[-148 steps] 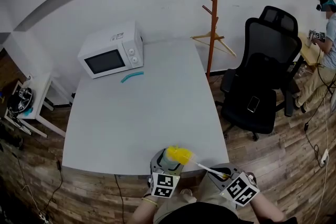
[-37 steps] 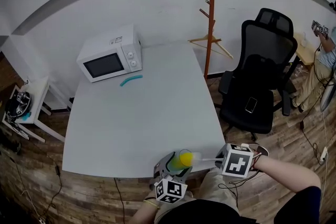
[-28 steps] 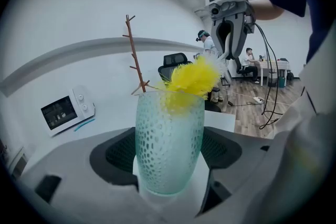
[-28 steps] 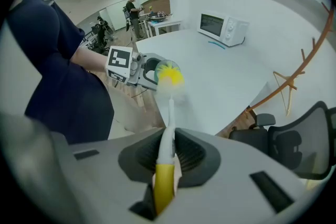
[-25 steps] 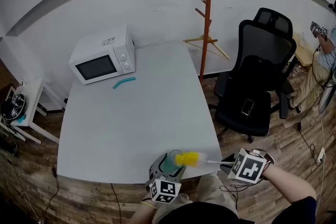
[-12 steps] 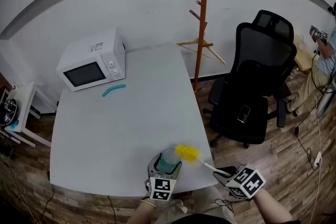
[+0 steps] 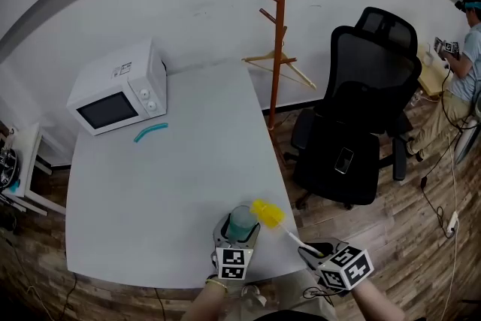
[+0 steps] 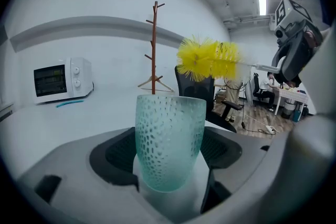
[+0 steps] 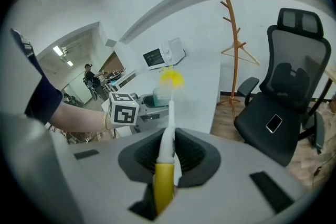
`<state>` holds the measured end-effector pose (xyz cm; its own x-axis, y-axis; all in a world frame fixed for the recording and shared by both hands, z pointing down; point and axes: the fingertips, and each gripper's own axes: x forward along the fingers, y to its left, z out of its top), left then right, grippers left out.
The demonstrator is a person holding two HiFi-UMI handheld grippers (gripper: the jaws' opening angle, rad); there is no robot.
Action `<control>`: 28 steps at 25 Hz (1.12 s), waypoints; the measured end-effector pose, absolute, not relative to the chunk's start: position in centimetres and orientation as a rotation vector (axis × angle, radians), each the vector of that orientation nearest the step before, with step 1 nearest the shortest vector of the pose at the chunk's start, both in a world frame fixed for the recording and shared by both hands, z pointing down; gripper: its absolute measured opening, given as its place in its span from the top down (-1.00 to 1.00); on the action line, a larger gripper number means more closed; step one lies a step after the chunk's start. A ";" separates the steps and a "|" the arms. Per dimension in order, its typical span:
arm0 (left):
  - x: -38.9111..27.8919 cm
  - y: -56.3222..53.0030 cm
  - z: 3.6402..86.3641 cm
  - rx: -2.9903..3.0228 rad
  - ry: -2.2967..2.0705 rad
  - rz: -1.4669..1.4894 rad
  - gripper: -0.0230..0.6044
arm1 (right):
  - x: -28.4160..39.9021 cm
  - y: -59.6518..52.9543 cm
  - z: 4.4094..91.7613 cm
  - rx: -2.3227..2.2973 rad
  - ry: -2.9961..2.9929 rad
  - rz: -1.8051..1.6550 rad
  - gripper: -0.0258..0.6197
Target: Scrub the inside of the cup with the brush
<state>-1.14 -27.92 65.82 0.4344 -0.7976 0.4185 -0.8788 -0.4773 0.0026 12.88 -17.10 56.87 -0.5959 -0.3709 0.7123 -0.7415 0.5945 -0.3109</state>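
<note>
A pale green dimpled cup (image 8: 169,139) stands upright between the jaws of my left gripper (image 7: 240,231), which is shut on it near the table's front edge. The cup (image 7: 241,221) shows from above in the head view. My right gripper (image 7: 314,255) is shut on the white and yellow handle of a bottle brush (image 9: 168,134). The brush's yellow bristle head (image 7: 267,213) hovers just right of the cup's rim and above it, outside the cup. In the left gripper view the bristles (image 8: 207,59) hang above and to the right of the cup mouth.
A white microwave (image 7: 113,89) sits at the table's (image 7: 165,169) far left, with a teal curved object (image 7: 150,131) in front of it. An orange coat stand (image 7: 278,26) and a black office chair (image 7: 361,109) stand right of the table. A person (image 7: 462,49) sits far right.
The brush head has come out of the cup and now hovers just right of its rim. My right gripper has drawn back toward the near right. The cup stays held.
</note>
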 end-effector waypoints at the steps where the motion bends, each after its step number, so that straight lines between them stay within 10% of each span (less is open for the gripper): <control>1: -1.1 -27.8 66.0 2.465 -1.464 0.542 -0.28 | 12.9 -17.0 56.9 0.877 -2.225 0.813 0.76; 28: -2.7 -24.7 66.6 2.366 -1.465 0.551 -0.29 | 11.4 -13.5 56.2 0.851 -2.266 0.826 0.76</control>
